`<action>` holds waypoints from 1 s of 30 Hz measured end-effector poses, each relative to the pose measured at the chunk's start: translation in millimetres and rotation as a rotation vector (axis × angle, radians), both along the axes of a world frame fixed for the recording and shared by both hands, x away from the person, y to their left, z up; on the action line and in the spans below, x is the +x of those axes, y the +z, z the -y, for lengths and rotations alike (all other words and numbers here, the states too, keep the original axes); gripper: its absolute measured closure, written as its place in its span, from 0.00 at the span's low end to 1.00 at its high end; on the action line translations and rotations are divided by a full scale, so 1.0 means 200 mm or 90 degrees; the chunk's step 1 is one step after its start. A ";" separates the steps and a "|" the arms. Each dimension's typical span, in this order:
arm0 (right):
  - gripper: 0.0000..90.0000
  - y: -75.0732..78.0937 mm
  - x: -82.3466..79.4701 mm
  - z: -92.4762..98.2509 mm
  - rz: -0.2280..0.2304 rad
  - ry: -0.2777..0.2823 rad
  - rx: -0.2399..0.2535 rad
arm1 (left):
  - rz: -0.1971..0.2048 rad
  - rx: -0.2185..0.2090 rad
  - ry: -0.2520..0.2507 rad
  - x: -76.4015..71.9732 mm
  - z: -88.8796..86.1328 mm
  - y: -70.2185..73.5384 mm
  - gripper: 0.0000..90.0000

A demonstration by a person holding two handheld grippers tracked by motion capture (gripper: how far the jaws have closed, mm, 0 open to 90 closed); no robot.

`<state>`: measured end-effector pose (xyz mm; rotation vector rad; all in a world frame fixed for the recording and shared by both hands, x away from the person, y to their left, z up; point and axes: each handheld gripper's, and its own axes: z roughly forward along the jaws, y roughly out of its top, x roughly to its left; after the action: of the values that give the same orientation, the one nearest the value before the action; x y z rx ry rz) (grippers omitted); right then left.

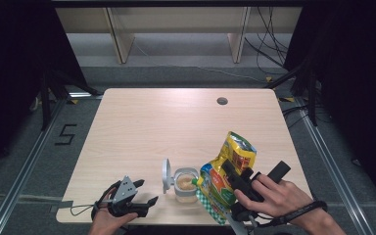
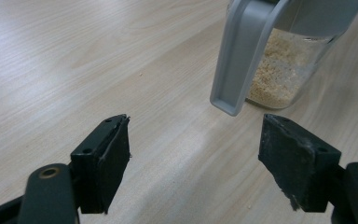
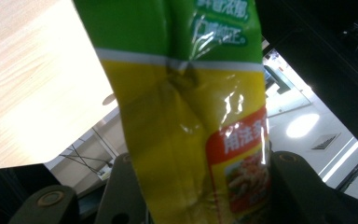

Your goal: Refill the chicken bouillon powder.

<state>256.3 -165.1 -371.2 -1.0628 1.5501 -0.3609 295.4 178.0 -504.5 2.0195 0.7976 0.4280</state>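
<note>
Pouring | my right gripper (image 1: 238, 182) clamped the seasoning bag (image 1: 227, 176), tilted over jar (image 1: 185, 185) at 9 o'clock | left gripper (image 1: 138, 196) gaped empty | I judged: tip slowly, keep spout above opening.

A pale wooden table (image 1: 142, 127) with shelving (image 1: 176, 29) and cables (image 1: 269, 44) behind.

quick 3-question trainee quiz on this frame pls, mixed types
1. True or false: the right gripper is shut on the yellow-green bag.
2. The jar holds: A) pale granules B) water C) nothing.
3. Which gripper has open fingers with nothing between them, resting on the table?

Key:
1. True; the bag is tilted over the jar.
2. A; the grey flip lid stands open.
3. The left gripper.
</note>
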 end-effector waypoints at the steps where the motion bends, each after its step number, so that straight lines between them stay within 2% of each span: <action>1: 0.71 0.00 0.00 0.00 -0.001 0.000 0.000 | 0.000 0.000 0.000 0.00 0.00 0.00 0.27; 6: 0.71 -0.01 0.00 0.01 -0.004 -0.003 0.007 | 0.000 0.001 0.001 0.00 0.00 0.00 0.27; 14: 0.72 0.00 0.00 0.02 0.000 -0.006 0.000 | 0.000 0.001 0.001 0.00 0.00 0.00 0.27; 19: 0.72 -0.02 0.00 0.02 -0.002 -0.009 0.011 | 0.001 0.001 0.001 0.00 0.00 0.00 0.27; 23: 0.72 -0.01 0.00 0.02 -0.001 -0.006 0.005 | -0.001 0.001 0.002 0.00 0.00 0.00 0.27; 26: 0.72 -0.02 0.00 0.04 -0.006 -0.016 0.031 | 0.000 -0.002 0.000 0.00 0.00 0.00 0.27; 27: 0.72 -0.01 0.00 0.04 0.000 -0.014 0.015 | 0.001 0.002 0.000 0.00 0.00 0.00 0.27; 29: 0.72 -0.01 0.00 0.04 0.001 -0.014 0.018 | 0.001 -0.002 0.001 0.00 0.00 0.00 0.27; 30: 0.72 -0.02 0.00 0.04 -0.005 -0.016 0.030 | 0.000 -0.002 0.002 0.00 0.00 0.00 0.27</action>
<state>256.1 -173.7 -374.5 -1.0099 1.5730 -0.3350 295.5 177.7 -504.9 2.0164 0.8016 0.4281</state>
